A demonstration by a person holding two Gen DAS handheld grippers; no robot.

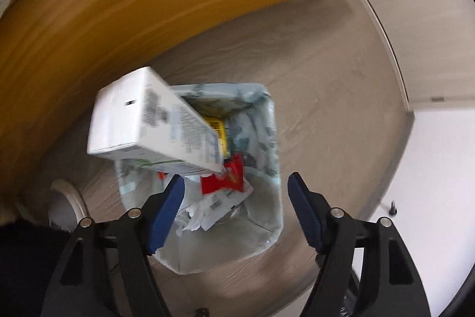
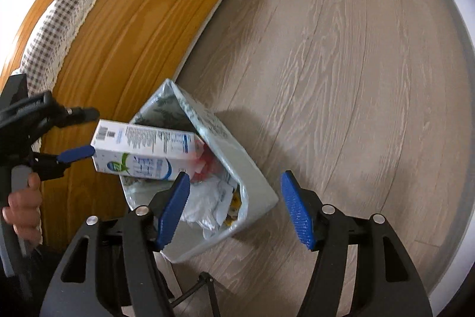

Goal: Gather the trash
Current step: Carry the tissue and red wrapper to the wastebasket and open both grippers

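Nearest, the right hand-held gripper (image 2: 234, 211) stands apart and empty over the lined trash bin (image 2: 261, 183) on the wooden floor (image 2: 341, 64). The left hand-held gripper (image 1: 234, 213) is also apart; the milk carton (image 1: 148, 121) hangs free above the bin's mouth. Tilted across the rim, it may catch there and tumble onto the floor.

Bin (image 2: 255, 168) on floor (image 2: 341, 64), lower centre of both views, just beside wooden furniture panel (image 2: 124, 28) at left. Carton (image 2: 142, 150) tilted over bin's left rim, one end inside the opening. Wrappers and paper (image 1: 219, 198) in bin. Left gripper (image 2: 80, 132) at frame left, beside carton; right gripper (image 2: 234, 210) over bin.
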